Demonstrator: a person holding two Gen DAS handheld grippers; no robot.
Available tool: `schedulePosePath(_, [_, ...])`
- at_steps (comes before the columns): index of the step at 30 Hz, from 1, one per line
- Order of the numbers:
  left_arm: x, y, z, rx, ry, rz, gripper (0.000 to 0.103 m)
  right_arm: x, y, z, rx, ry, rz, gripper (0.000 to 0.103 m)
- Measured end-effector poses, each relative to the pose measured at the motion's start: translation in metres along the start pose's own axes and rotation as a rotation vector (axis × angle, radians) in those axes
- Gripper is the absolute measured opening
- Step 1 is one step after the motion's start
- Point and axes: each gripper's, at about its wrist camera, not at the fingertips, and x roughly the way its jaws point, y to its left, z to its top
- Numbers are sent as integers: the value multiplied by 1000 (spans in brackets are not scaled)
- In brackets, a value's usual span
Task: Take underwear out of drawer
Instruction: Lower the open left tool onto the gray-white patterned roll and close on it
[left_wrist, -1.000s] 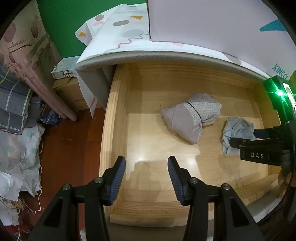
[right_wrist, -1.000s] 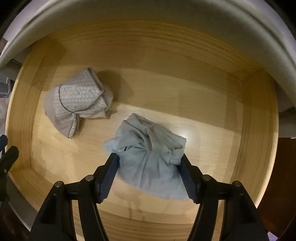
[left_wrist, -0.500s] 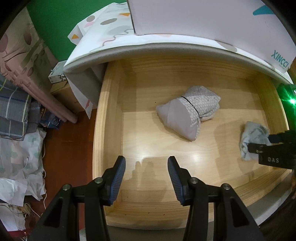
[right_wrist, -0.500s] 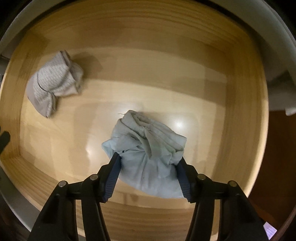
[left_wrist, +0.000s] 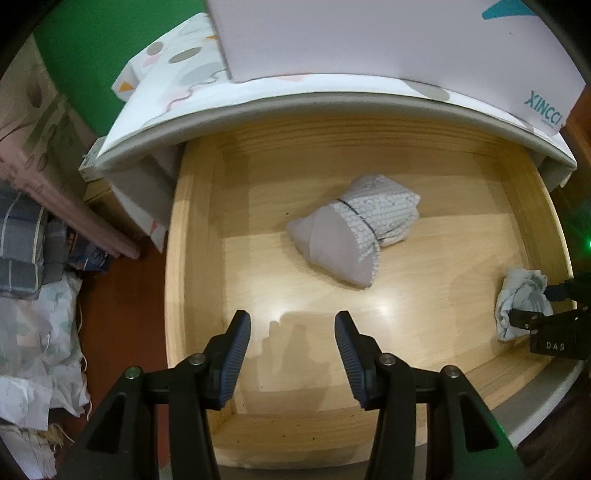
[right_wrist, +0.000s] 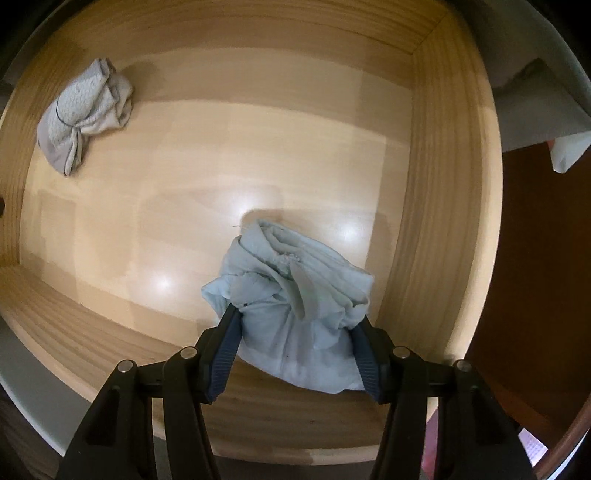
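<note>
Your open wooden drawer (left_wrist: 192, 258) contains two garments: grey patterned underwear (left_wrist: 354, 236) mid-floor, and light-blue underwear (right_wrist: 295, 302) by the right wall. Your right gripper (right_wrist: 295, 347) has its pads pressed into the blue bundle. Your left gripper (left_wrist: 291, 354) hangs half-open and empty. Only the left view shows the printed cloth (left_wrist: 177, 74) on top.

We saw our right gripper (right_wrist: 295, 332) clamping pale blue underwear (right_wrist: 295, 306) in the wooden drawer (right_wrist: 428, 155), grey patterned underwear (right_wrist: 85, 114) well apart.

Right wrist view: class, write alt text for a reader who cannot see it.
The right gripper pinches a crumpled pale blue garment near the right wall of an open wooden drawer. A grey patterned garment lies in the far left corner.
</note>
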Motion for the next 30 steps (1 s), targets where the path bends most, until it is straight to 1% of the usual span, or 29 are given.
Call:
schedulePosePath(3, [2, -6, 8, 31, -6, -22, 48, 1, 5, 0, -7, -13, -8, 54])
schedulePosePath(5, [2, -9, 13, 54, -26, -22, 48, 0, 5, -6, -11, -20, -13, 55])
schedulePosePath(8, [1, -15, 23, 103, -58, -31, 48, -2, 17, -9, -10, -22, -16, 55])
schedulePosePath(10, [3, -15, 29, 117, -59, -75, 48, 3, 16, -17, -11, -24, -16, 55])
schedulePosePath(13, [9, -13, 35, 114, -48, -122, 48, 3, 17, -18, -13, -23, -17, 55])
schedulePosePath(21, [22, -21, 45, 154, -39, -151, 48, -2, 15, -22, -17, -23, -18, 56])
schedulePosePath(27, [37, -30, 52, 182, -5, -148, 48, -2, 15, -22, -17, -24, -18, 56])
schedulePosePath(30, [44, -37, 54, 209, 2, -126, 48, -2, 14, -23, -16, -25, -18, 56])
